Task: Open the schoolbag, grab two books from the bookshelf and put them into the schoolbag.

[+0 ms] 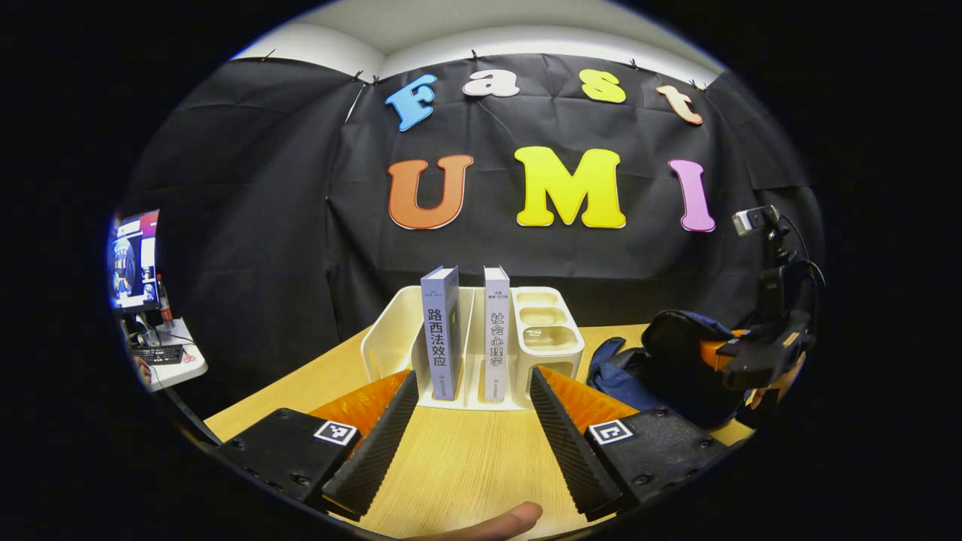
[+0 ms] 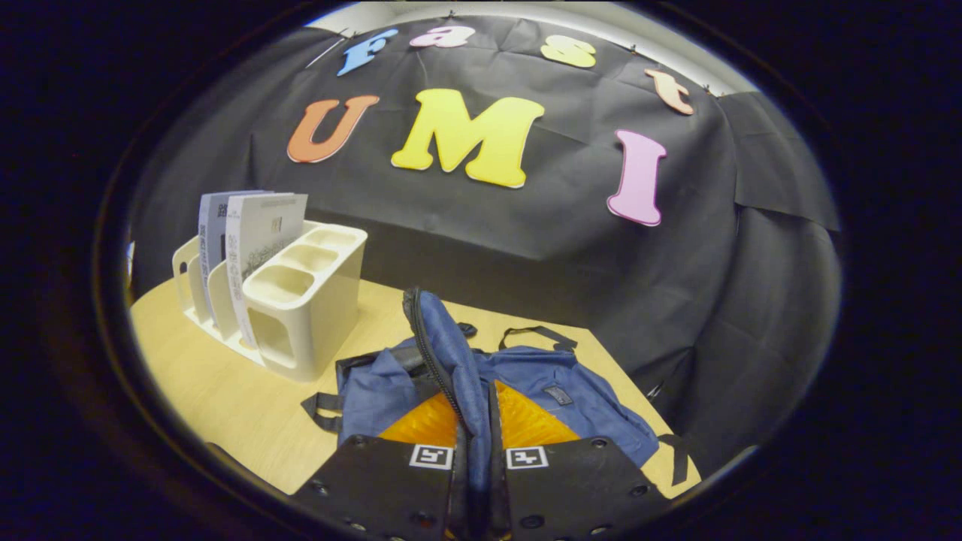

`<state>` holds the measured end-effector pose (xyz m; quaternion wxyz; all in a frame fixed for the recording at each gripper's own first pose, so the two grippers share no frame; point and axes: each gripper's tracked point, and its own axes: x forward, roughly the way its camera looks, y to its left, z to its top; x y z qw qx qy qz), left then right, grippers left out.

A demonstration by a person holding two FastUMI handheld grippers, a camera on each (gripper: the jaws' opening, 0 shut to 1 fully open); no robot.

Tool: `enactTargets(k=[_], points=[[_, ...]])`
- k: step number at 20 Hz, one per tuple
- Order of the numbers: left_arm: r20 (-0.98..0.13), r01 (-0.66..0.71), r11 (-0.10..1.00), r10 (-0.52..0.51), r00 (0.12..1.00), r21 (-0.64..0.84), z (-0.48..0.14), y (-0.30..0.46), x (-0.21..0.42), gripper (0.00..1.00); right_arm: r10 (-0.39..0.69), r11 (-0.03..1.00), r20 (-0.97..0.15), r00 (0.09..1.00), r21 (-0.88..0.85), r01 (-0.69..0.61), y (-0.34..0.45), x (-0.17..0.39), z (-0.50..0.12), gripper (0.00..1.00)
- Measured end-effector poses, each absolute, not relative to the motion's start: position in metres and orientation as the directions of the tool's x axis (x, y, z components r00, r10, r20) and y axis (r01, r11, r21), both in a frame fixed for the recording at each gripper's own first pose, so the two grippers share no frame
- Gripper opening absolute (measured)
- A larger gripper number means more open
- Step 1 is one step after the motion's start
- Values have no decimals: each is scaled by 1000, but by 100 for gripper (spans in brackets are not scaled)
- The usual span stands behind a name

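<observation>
Soft matt blue cloth schoolbag (image 2: 556, 391), smooth cream plastic bookshelf (image 1: 552, 338), pale wood-grain table (image 1: 466, 458), glossy paper books (image 1: 442, 330)

Wooden table (image 1: 458, 458): bookshelf (image 1: 391, 330), schoolbag (image 2: 556, 391) on it.

Hidden from the right gripper view: most of the grey book (image 2: 211, 225), tucked behind the white book (image 2: 264, 233). Lower ends of both sunk out of sight in the bookshelf (image 2: 308, 300). Schoolbag (image 2: 571, 398) partly covered by the right gripper (image 2: 475, 458), inside not visible past the pinched flap. In the left gripper view, schoolbag's right side blocked by the right gripper's body. Fingertip (image 1: 496, 522) cut off at the bottom edge. Monitor (image 1: 135, 259) at far left too blurred to make out.
</observation>
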<state>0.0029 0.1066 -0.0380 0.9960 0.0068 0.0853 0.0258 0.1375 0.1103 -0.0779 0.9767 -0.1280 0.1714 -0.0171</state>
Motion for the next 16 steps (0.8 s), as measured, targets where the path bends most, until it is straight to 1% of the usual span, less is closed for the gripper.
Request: enactTargets(k=[1,2,3,4,5,6,12,16], points=[[-177,-51,999,52,983,13,-42,106,4,96,-64,974,-333,941,-226,-14,103,141,-71,11],[-183,-51,999,52,982,10,-43,106,5,96,-41,981,-341,939,-193,-27,98,142,-70,7],[-189,-52,999,52,981,8,-46,106,5,96,-20,984,-345,938,-171,-42,93,144,-68,7],[-194,-56,998,56,979,7,-47,108,7,96,-12,987,-341,940,-156,-44,83,147,-63,10],[-199,-61,998,61,978,6,-50,109,9,96,-1,989,-334,942,-141,-48,76,149,-60,7],[-206,-62,998,61,977,4,-52,109,11,96,15,991,-335,942,-122,-59,70,149,-57,7],[-246,-40,999,34,969,-20,-67,99,25,96,74,995,-299,951,-45,-91,26,155,-39,7],[-237,-27,1000,25,971,-4,-53,90,49,96,113,994,-289,951,25,-110,7,157,-30,7]])
